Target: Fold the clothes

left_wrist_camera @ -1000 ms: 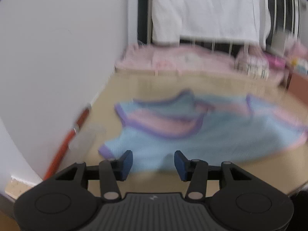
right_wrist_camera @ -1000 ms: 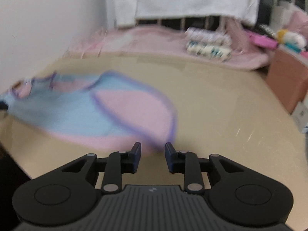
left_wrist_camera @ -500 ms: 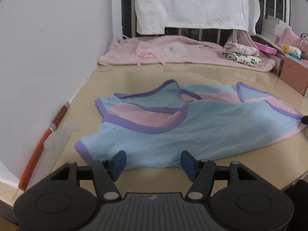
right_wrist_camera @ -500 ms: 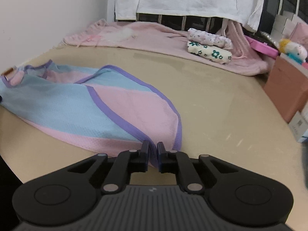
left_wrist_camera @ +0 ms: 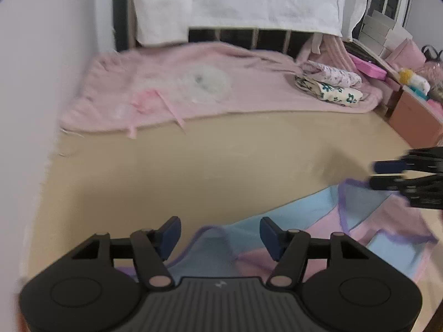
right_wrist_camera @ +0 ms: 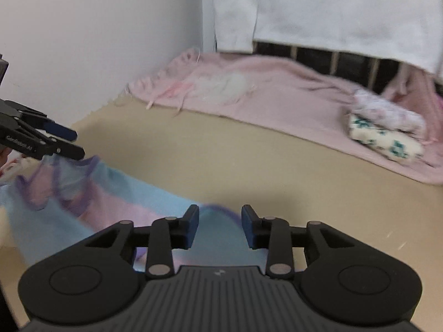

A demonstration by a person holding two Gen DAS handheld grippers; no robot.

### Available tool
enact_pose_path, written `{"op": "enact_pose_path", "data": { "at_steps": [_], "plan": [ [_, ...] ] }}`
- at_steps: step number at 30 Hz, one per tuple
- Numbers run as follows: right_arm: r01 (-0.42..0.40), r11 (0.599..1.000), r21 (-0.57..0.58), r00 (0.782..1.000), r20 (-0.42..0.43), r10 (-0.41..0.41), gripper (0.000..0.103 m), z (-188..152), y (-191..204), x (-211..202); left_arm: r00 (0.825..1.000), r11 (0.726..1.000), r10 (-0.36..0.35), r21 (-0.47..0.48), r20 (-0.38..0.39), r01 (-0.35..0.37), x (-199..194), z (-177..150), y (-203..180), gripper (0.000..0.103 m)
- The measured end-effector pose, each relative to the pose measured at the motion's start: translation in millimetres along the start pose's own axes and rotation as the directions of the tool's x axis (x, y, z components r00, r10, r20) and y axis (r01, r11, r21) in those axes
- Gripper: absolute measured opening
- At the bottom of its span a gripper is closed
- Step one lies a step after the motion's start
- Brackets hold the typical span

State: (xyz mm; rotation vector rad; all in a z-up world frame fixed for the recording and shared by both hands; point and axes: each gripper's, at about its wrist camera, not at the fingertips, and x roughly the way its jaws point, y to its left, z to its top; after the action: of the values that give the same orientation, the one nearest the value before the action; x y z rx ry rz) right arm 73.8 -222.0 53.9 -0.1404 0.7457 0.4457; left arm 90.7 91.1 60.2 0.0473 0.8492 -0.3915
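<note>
A light blue and pink mesh shirt with purple trim lies folded over on the beige table; it also shows in the right wrist view. My left gripper is open above the shirt's near left edge, with nothing between its fingers. My right gripper is open above the shirt's right end, empty. Each gripper shows in the other's view, the right one over a purple-edged opening, the left one over the other end.
A pink blanket covers the far side of the table, with a stack of folded floral clothes on it. A white wall runs along the left. White cloth hangs on a rail behind. Boxes stand at the right.
Both grippers have moved forward over the table, carrying the shirt's near edge over. The right gripper, shut on the hem half a second ago, has opened. The shirt now lies bunched and doubled.
</note>
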Motion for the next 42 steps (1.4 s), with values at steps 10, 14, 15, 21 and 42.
{"op": "enact_pose_path", "data": {
  "at_steps": [10,14,15,21,42],
  "plan": [
    [-0.038,0.999,-0.017,0.995,-0.091,0.036,0.038,-3,3,50,0.999,0.999,-0.032,0.036,-0.03,0.033,37,-13,21,0.037],
    [-0.04,0.999,-0.034,0.997,-0.074,0.037,0.008,-7,5,46,0.997,0.997,-0.073,0.038,-0.013,0.073,38,-16,28,0.008],
    [-0.049,0.998,-0.038,0.996,-0.08,0.046,0.004,-7,8,45,0.997,0.997,-0.072,0.037,-0.011,0.073,38,-16,28,0.005],
    [-0.032,0.992,-0.118,0.999,0.039,0.037,0.004,-6,25,13,0.988,0.994,-0.08,0.085,0.132,0.07,-2,-20,16,0.005],
    [-0.061,0.98,-0.189,0.983,0.159,0.091,0.043,-108,67,-85,0.979,0.992,0.067,0.088,0.194,-0.085,-55,-103,-38,0.059]
  ]
}}
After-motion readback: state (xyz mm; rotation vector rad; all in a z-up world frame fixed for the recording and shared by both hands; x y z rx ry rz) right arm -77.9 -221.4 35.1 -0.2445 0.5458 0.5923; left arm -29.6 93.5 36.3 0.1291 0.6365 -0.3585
